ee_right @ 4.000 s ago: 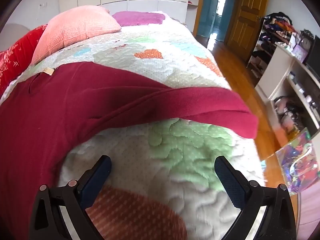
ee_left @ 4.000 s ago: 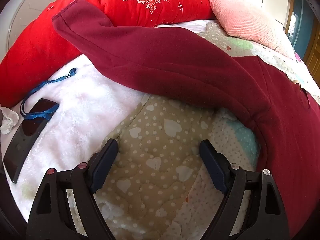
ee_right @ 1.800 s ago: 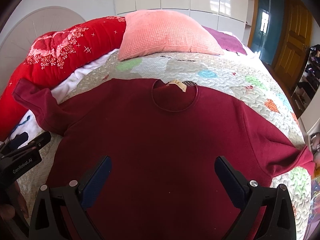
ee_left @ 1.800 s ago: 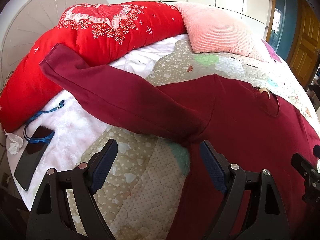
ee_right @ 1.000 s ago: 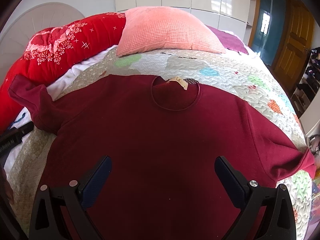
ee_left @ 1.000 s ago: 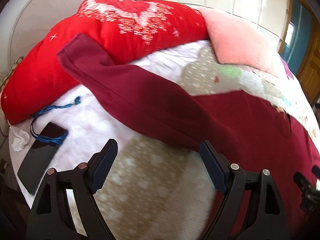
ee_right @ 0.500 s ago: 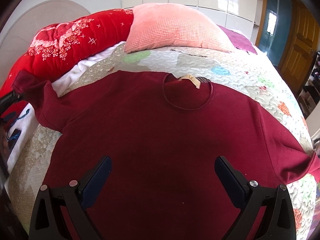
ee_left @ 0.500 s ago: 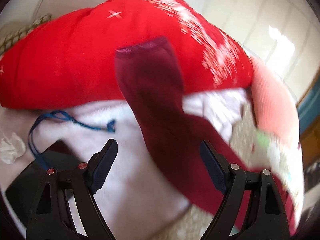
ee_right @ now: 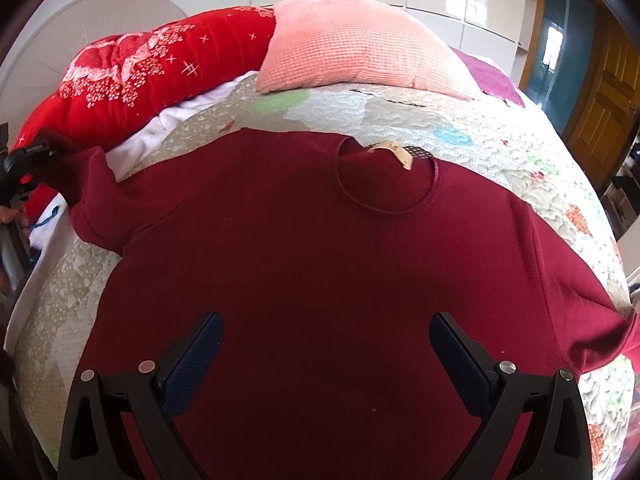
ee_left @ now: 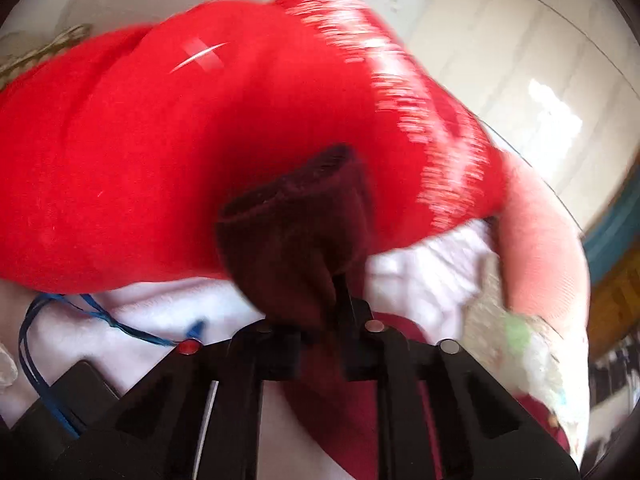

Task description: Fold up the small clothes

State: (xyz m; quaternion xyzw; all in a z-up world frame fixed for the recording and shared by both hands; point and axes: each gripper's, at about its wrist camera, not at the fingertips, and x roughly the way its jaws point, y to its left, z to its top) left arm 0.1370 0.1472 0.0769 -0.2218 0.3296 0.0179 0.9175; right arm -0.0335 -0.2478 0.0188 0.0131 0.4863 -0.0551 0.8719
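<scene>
A dark red sweater (ee_right: 320,260) lies flat, neck hole away from me, on the patchwork quilt (ee_right: 500,140). My right gripper (ee_right: 326,336) hovers open over its lower body, with nothing between the fingers. In the left wrist view my left gripper (ee_left: 320,280) has its jaws closing, pinched on the cuff of the sweater's left sleeve (ee_left: 296,216), which bunches up above the fingertips. The right wrist view shows that left gripper (ee_right: 30,154) at the far left edge, at the end of the left sleeve (ee_right: 88,184). The other sleeve (ee_right: 592,332) drapes off the right side.
A red embroidered bolster (ee_right: 140,72) and a pink pillow (ee_right: 360,44) lie at the head of the bed. A white fleece blanket (ee_left: 160,312) carries a black phone (ee_left: 60,392) with a blue lanyard. A wooden door (ee_right: 600,92) stands at the right.
The left gripper swung left along the sleeve to its cuff, rolled, and its wide jaws closed on the cuff. The right gripper stayed over the sweater's body.
</scene>
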